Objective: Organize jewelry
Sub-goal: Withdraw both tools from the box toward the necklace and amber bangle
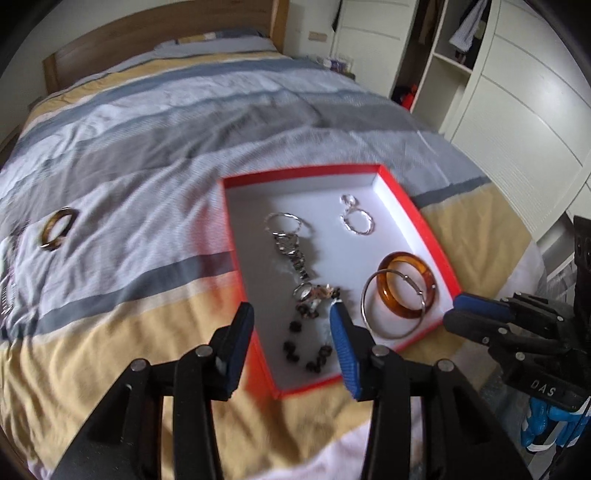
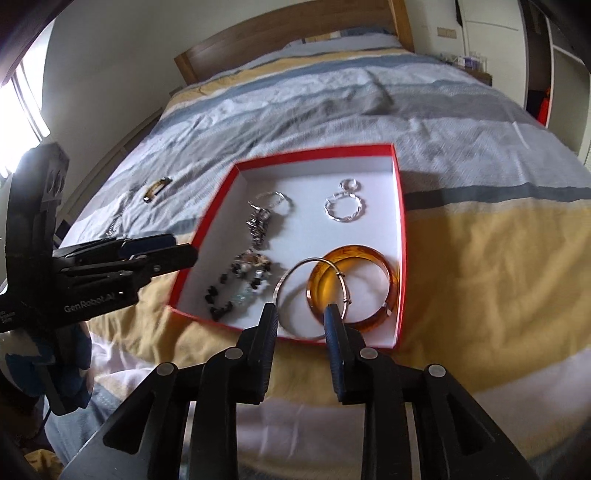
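Note:
A red box [image 1: 430, 236] [image 2: 402, 236] with a white inside lies on the bed. In it are an amber bangle [image 1: 424, 271] [image 2: 373, 258], a thin silver bangle [image 1: 365, 295] [image 2: 291, 273], a silver watch [image 1: 291, 251] [image 2: 258, 225], a dark bead string [image 1: 306, 339] [image 2: 221, 299] and twisted silver rings [image 1: 356, 223] [image 2: 343, 208]. A brown bangle [image 1: 57, 229] [image 2: 157, 188] lies on the cover left of the box. My left gripper [image 1: 291, 317] is open and empty over the box's near left corner. My right gripper [image 2: 301, 317] is open and empty at the box's near edge.
The bed has a striped grey, white and yellow cover [image 1: 184, 122] and a wooden headboard [image 2: 295, 33]. White wardrobes [image 1: 517, 110] stand to the right. A silver chain [image 2: 114, 225] lies on the cover near the brown bangle. A window [image 2: 18, 110] is at the left.

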`<control>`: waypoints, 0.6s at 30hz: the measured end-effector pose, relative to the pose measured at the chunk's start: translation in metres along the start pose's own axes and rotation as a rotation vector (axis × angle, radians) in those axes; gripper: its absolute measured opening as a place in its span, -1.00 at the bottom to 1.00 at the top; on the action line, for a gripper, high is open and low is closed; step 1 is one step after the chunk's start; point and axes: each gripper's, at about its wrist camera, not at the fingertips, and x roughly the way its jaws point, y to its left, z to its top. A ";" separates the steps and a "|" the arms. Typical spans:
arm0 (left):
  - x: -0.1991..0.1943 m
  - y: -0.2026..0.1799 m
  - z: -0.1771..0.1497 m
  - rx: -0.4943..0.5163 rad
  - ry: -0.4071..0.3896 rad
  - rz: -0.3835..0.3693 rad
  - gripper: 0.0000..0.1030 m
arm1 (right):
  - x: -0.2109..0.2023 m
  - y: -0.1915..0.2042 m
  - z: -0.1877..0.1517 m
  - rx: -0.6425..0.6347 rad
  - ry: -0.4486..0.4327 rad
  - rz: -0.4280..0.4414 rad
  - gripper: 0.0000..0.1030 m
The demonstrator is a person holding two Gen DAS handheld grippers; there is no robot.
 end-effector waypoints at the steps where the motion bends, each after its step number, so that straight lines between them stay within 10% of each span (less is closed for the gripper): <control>1: -0.009 0.001 -0.002 -0.002 -0.008 0.011 -0.20 | -0.009 0.006 -0.002 0.001 -0.012 -0.002 -0.43; 18: -0.166 0.015 -0.092 -0.081 -0.187 0.263 -0.12 | -0.105 0.116 -0.047 -0.085 -0.145 -0.018 0.03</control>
